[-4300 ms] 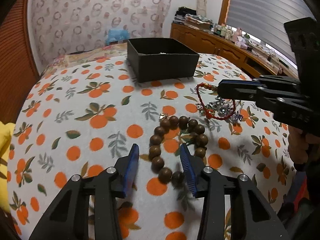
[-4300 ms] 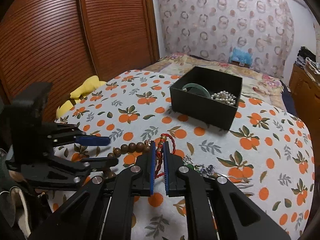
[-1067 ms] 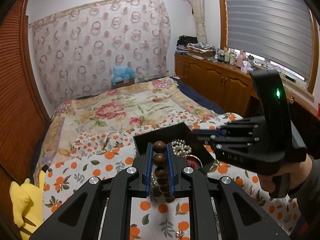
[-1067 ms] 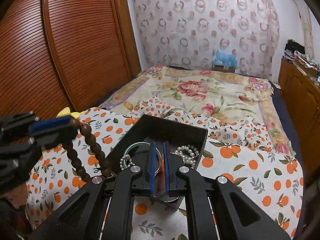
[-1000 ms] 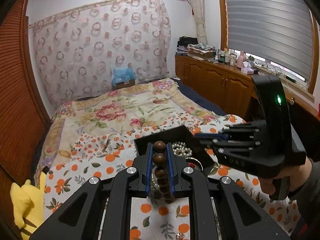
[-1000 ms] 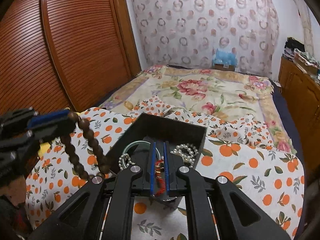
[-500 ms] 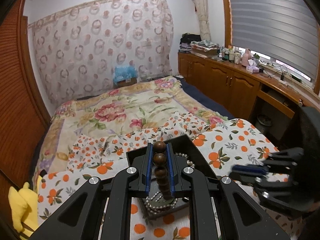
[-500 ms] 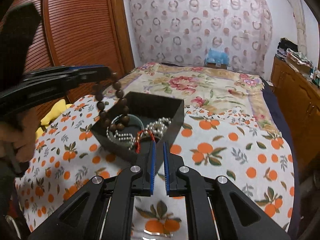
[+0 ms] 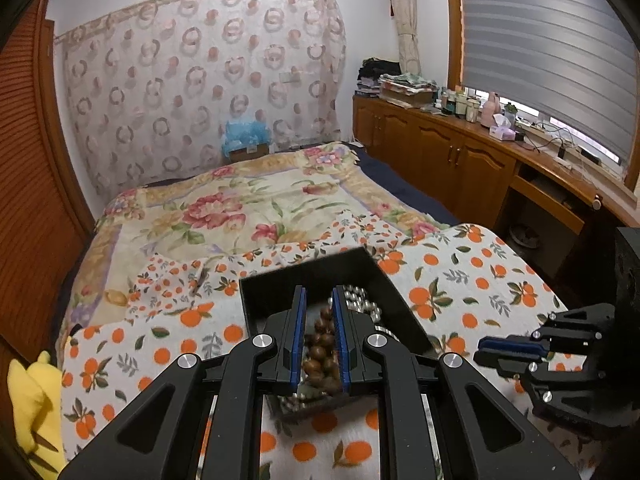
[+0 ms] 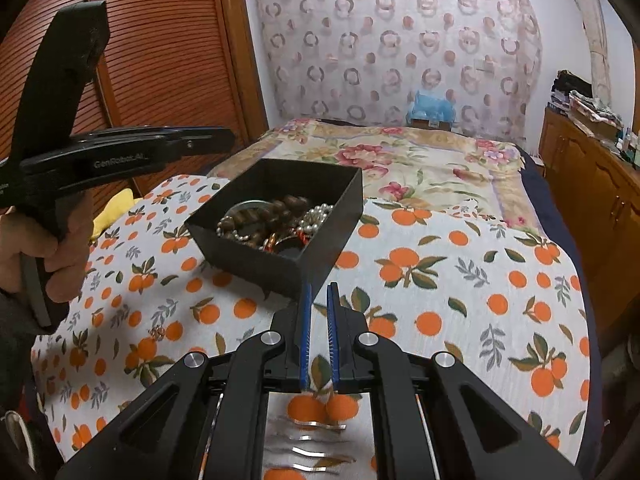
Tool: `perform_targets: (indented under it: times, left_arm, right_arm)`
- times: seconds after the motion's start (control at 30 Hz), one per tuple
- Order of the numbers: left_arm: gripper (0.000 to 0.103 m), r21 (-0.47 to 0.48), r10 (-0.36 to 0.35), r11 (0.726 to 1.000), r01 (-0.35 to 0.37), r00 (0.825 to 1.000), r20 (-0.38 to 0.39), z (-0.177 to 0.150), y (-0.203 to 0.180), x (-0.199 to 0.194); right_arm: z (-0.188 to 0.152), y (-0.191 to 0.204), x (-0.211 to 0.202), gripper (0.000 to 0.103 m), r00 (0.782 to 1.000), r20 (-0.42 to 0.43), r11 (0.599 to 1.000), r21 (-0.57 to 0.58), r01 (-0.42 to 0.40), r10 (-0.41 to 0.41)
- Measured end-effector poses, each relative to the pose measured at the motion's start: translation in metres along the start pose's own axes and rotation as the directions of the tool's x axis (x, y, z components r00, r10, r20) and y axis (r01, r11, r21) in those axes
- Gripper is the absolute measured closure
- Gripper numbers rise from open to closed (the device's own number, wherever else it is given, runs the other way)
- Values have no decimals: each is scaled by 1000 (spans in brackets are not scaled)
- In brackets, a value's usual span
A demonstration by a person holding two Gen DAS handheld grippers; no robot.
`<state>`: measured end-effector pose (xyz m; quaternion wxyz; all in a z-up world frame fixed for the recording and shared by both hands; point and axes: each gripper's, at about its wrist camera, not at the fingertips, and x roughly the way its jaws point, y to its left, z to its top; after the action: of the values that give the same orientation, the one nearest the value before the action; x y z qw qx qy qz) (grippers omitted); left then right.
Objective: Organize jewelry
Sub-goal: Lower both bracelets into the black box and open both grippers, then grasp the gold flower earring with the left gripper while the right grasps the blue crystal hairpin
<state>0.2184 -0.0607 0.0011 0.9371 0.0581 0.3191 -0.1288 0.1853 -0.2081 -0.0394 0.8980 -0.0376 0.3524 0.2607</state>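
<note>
— Both grippers carry nothing: the left gripper (image 9: 319, 336) hangs over the black box (image 10: 320, 254) with its blue pads spread, so beads fall clear.

— And the wooden bead bracelet (image 10: 276, 210)?

— Inside, heaped on the pearls (image 10: 318, 216) (red cord too). Right gripper (image 10: 319, 336) waits nearby above the orange-print cloth (image 10: 460, 300), fingers narrowly apart.
</note>
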Motion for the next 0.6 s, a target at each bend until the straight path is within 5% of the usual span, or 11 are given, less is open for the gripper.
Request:
perform_targets:
  times: [0.23, 0.4, 0.6]
  left_arm:
    - [90, 20, -18, 1000, 18, 1000, -11, -36, -5, -21]
    - [88, -6, -47, 999, 47, 998, -34, -68, -4, -33]
    - [75, 16, -36, 999, 37, 998, -58, -102, -10, -44]
  right_arm:
    - [-20, 10, -16, 94, 1000, -6, 1000, 5, -23, 23]
    - [-37, 23, -22, 82, 999, -30, 999, 1, -42, 42]
    - [-51, 42, -21, 82, 994, -76, 997, -14, -81, 80]
